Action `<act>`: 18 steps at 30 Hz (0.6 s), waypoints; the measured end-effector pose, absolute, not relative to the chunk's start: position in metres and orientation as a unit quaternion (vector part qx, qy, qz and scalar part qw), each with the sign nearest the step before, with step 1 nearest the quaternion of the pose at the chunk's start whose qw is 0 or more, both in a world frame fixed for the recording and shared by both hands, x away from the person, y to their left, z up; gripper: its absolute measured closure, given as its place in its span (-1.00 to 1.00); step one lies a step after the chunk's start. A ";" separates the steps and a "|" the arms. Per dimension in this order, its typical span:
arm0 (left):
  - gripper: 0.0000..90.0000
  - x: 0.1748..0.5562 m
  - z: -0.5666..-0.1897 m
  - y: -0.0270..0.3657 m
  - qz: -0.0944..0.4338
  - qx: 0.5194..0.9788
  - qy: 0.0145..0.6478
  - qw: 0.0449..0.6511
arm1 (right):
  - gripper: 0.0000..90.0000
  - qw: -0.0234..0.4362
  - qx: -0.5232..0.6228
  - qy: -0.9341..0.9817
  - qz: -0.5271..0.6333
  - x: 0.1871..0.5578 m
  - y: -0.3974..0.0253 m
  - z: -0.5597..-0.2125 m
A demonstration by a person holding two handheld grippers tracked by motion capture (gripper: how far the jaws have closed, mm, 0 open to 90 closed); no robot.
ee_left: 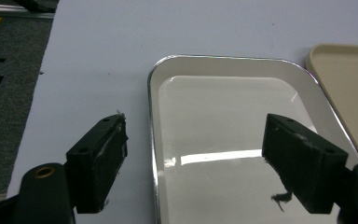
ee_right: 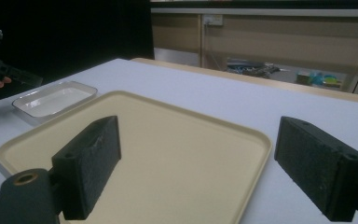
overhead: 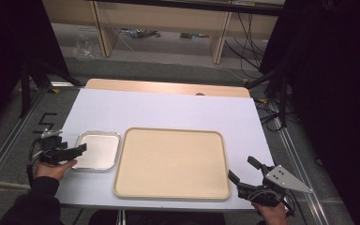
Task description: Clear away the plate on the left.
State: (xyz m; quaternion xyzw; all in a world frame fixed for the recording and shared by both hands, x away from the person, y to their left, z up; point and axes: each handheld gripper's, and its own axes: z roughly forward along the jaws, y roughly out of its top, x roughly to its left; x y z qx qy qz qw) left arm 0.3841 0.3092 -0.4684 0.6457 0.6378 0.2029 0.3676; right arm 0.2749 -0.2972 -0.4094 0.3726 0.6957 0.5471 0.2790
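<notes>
The small shiny metal tray with a white inside (overhead: 97, 150) lies at the table's 8 o'clock, and the left gripper (overhead: 77, 150), jaws spread, straddles its 9 o'clock rim. The right gripper (overhead: 243, 171), also spread and holding nothing, hovers at the 4 o'clock corner of the large beige rectangular tray (overhead: 171, 162).

**Two grippers waiting at the edges of two trays**

A large beige tray (overhead: 171, 161) is lying on the white table (overhead: 168, 110), with a smaller white tray (overhead: 97, 150) sitting just beside its left edge. The left gripper (overhead: 79, 149) is hovering at the small tray's left rim, a hand (overhead: 52, 168) gripping it from below. The right gripper (overhead: 243, 170) is pointing at the beige tray's near right corner, its jaws standing apart. Cables are trailing across the floor beyond the table.
</notes>
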 end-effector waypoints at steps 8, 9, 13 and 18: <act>-0.22 0.392 -0.477 0.322 0.180 0.658 0.646 0.344 | -0.66 0.278 0.365 0.695 0.554 0.275 -0.296 -0.410; 0.01 0.392 -0.477 0.324 0.182 0.660 0.641 0.346 | -0.66 0.279 0.368 0.697 0.549 0.275 -0.296 -0.410; 0.26 0.396 -0.482 0.324 0.163 0.661 0.650 0.337 | -0.66 0.268 0.369 0.690 0.563 0.275 -0.295 -0.411; 0.48 0.398 -0.484 0.324 0.159 0.670 0.644 0.334 | -0.66 0.268 0.367 0.687 0.566 0.275 -0.294 -0.411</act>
